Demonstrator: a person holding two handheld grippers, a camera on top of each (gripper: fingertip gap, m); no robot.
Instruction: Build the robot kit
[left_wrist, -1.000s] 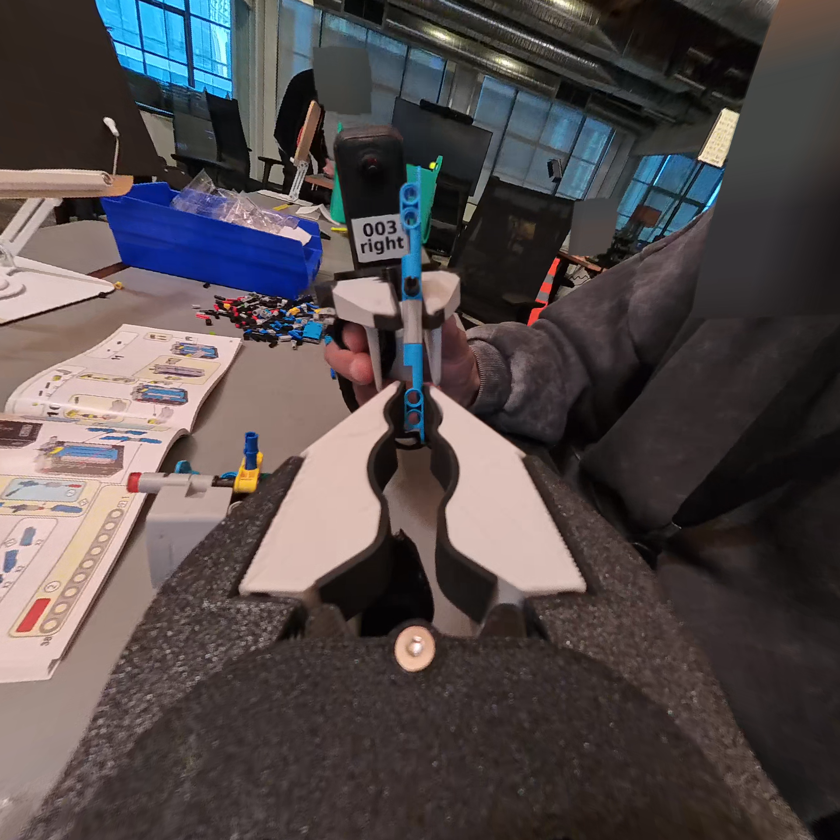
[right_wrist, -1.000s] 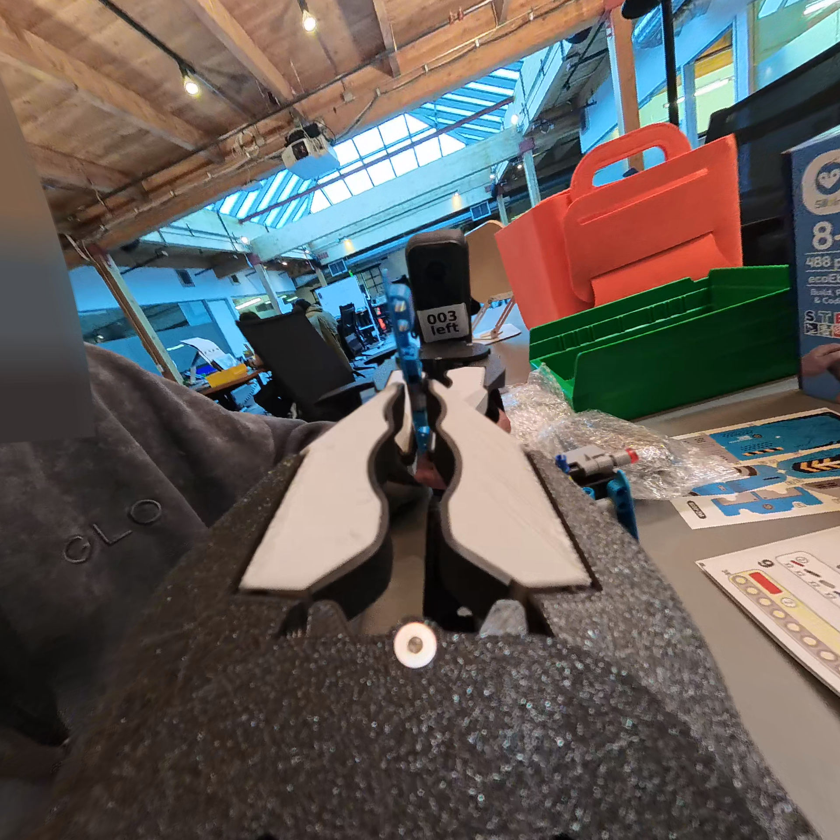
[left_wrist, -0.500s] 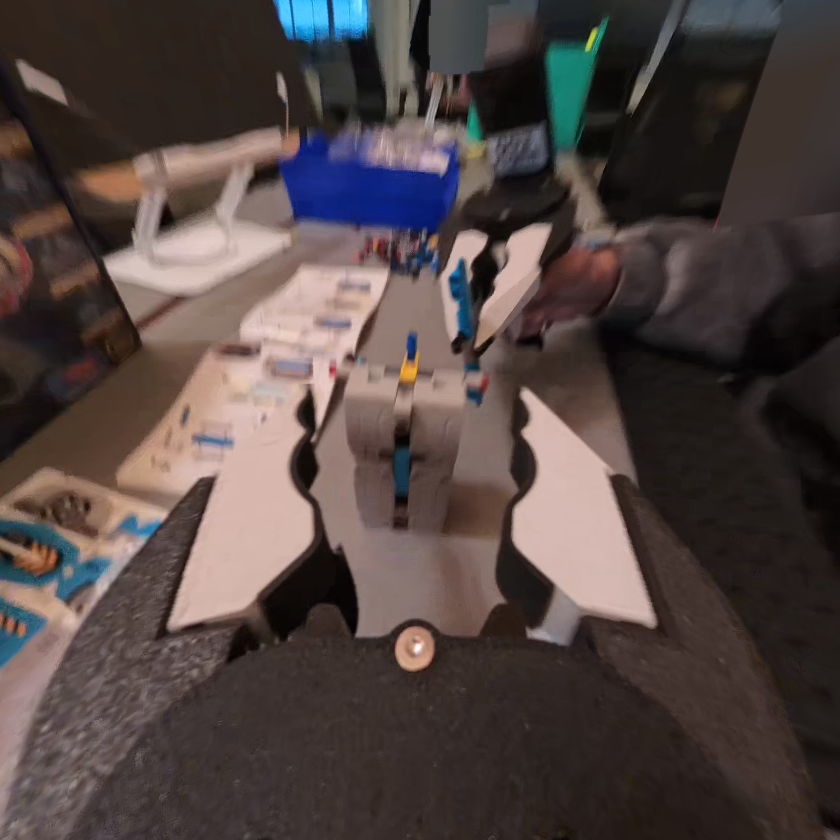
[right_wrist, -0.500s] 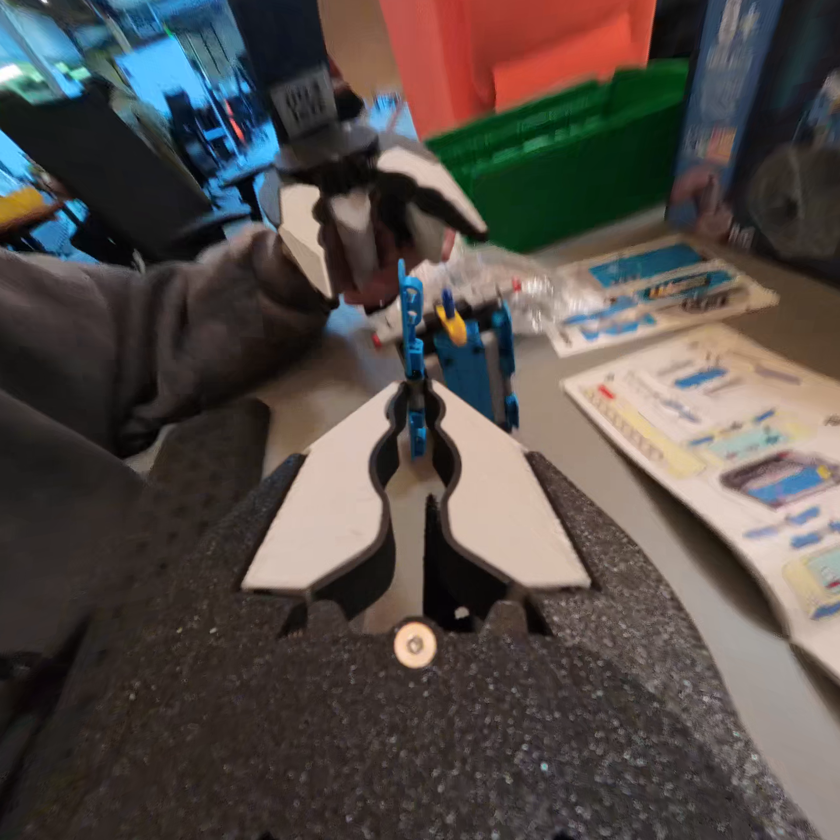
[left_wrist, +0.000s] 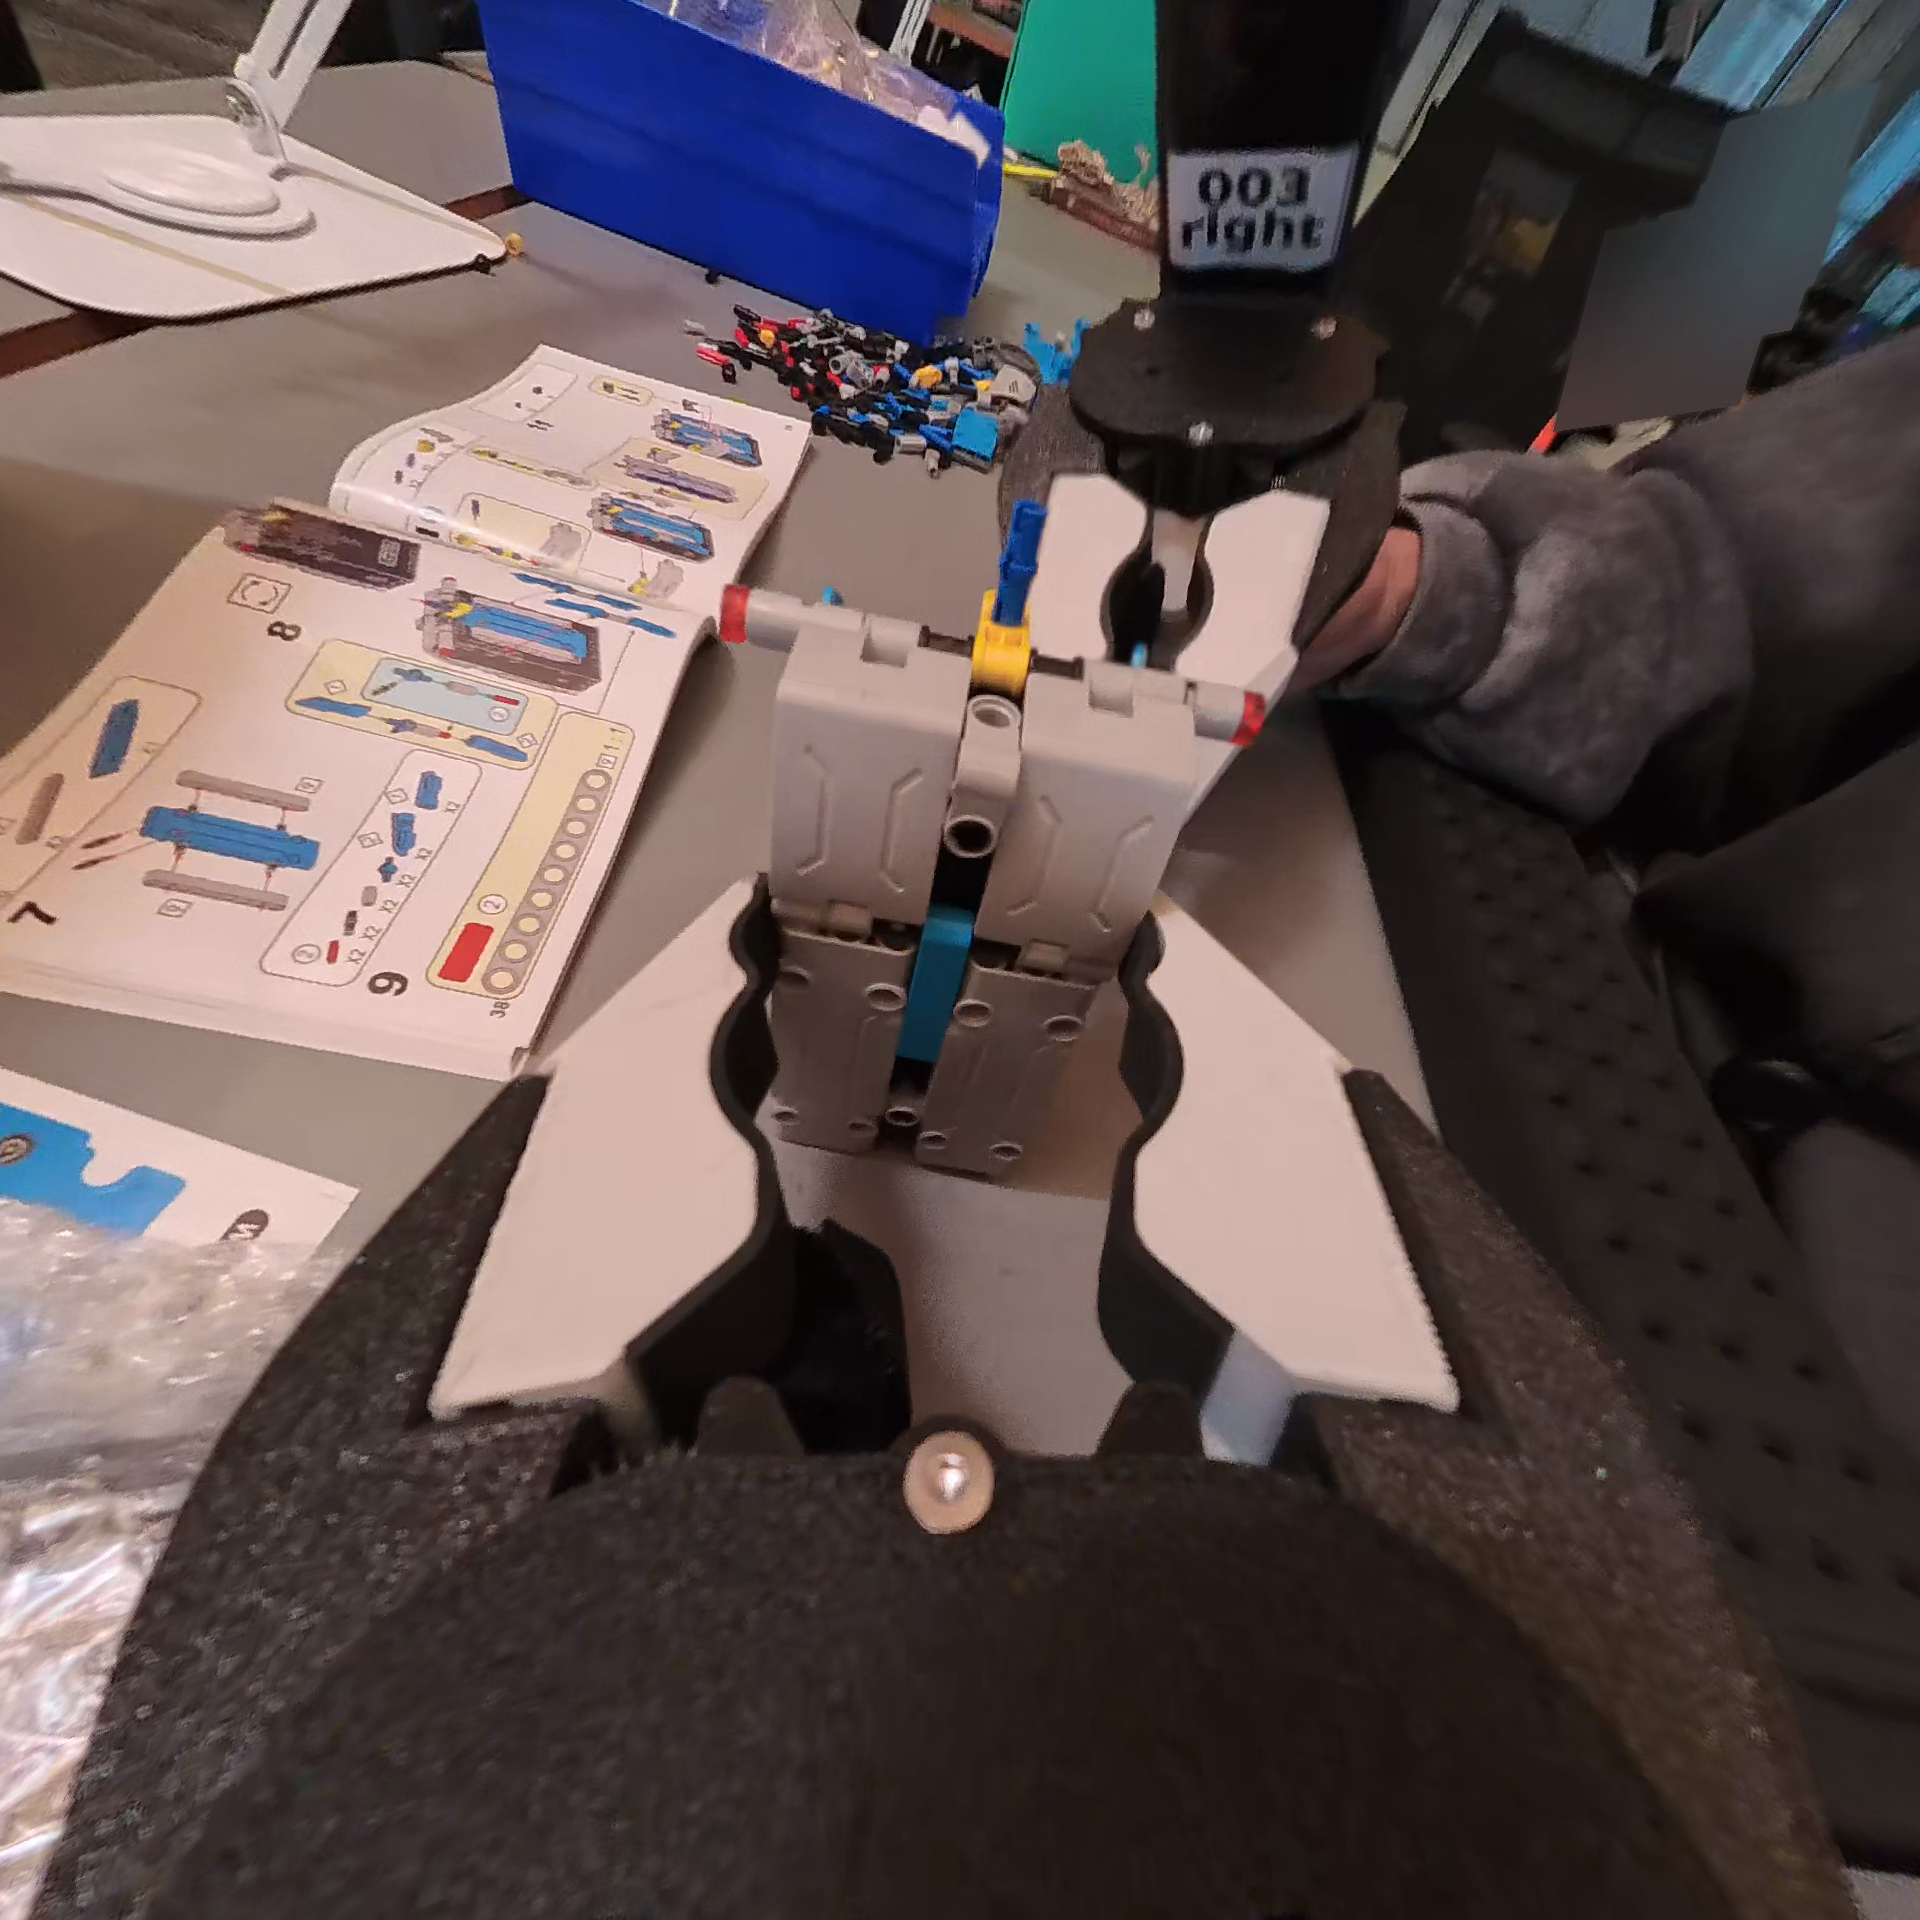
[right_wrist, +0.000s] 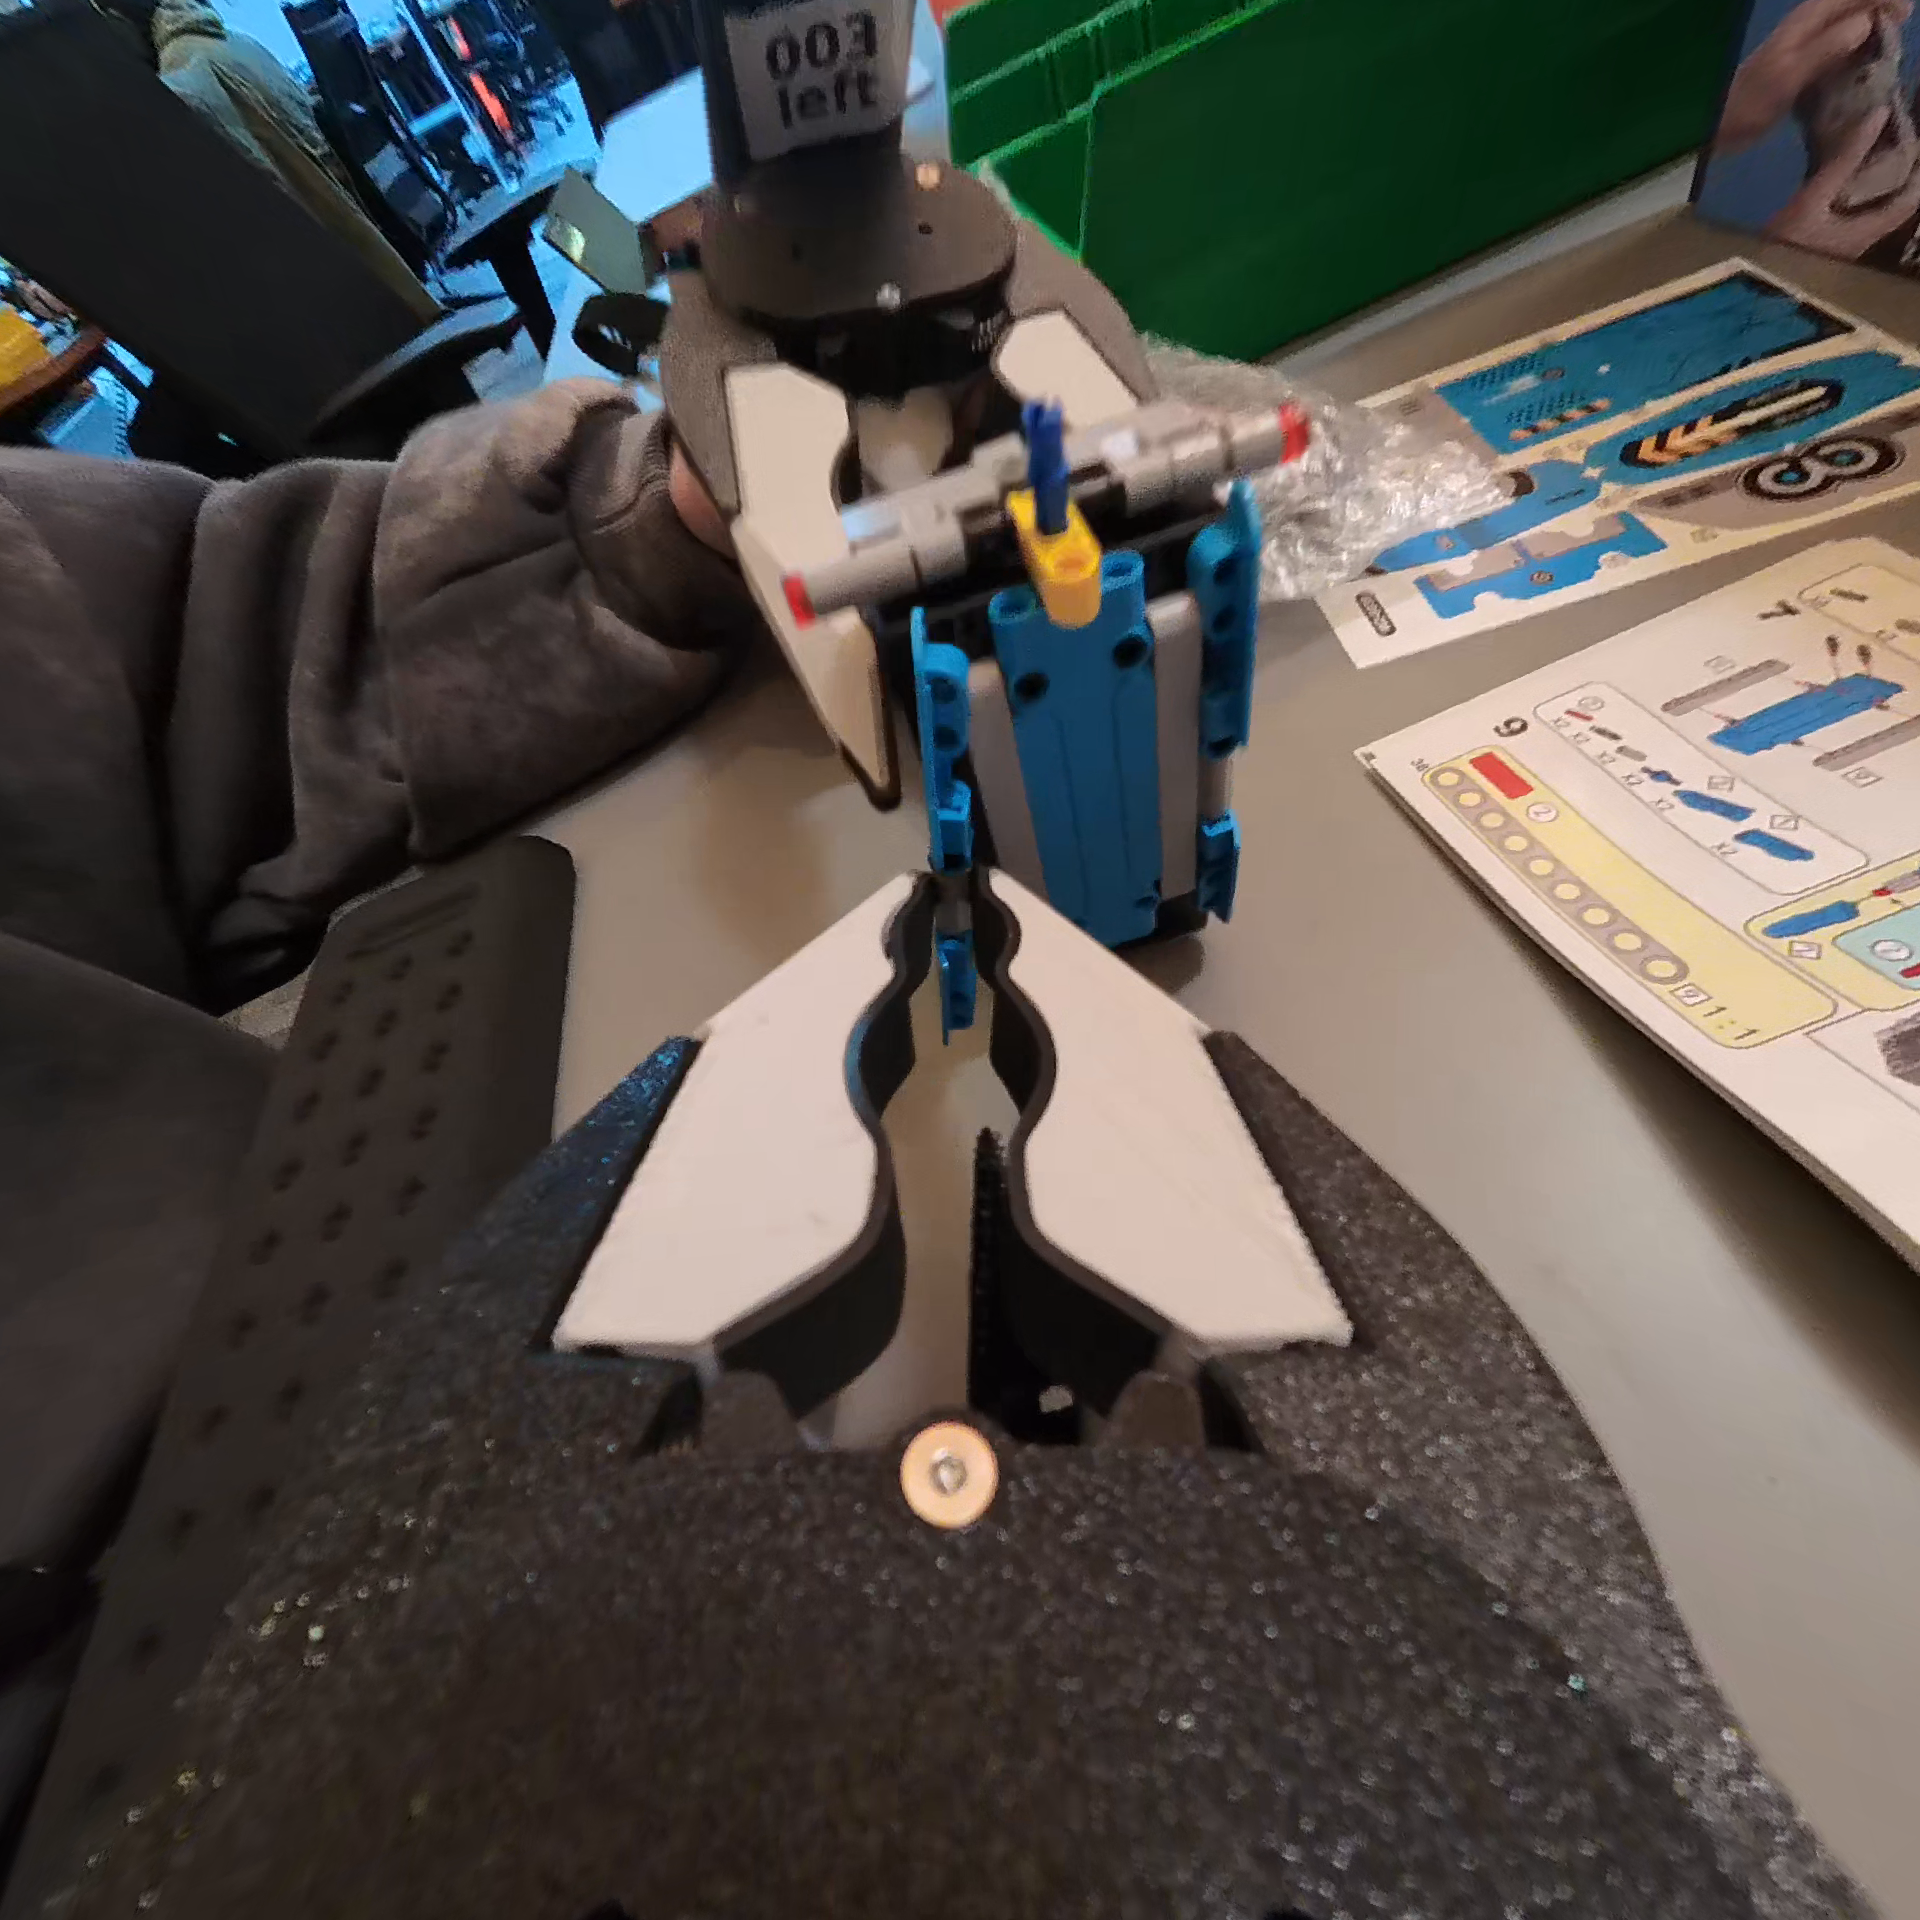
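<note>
The left gripper (left_wrist: 948, 940) points forward and slightly down over the grey table (left_wrist: 312, 416), its jaws set wide on either side of the lower half of the upright grey and blue brick assembly (left_wrist: 977, 862); the fingers (left_wrist: 665, 1122) lie just beside the assembly's flanks, and contact cannot be confirmed. The assembly stands on the table with a grey cross axle (left_wrist: 800, 623) and a yellow connector (left_wrist: 1000, 649) at its top. The right gripper (right_wrist: 951, 914) faces the left one from the opposite side of the assembly, held by a hand (left_wrist: 1351, 613) in a grey sleeve. Its jaws are closed narrowly on a thin blue beam (right_wrist: 954, 831), which stands upright between the fingertips, just beside the assembly's edge. An open instruction booklet (left_wrist: 416, 790) lies flat beside the assembly, with a pile of loose small parts (left_wrist: 883, 379) and a blue bin (left_wrist: 748, 156) beyond it.
</note>
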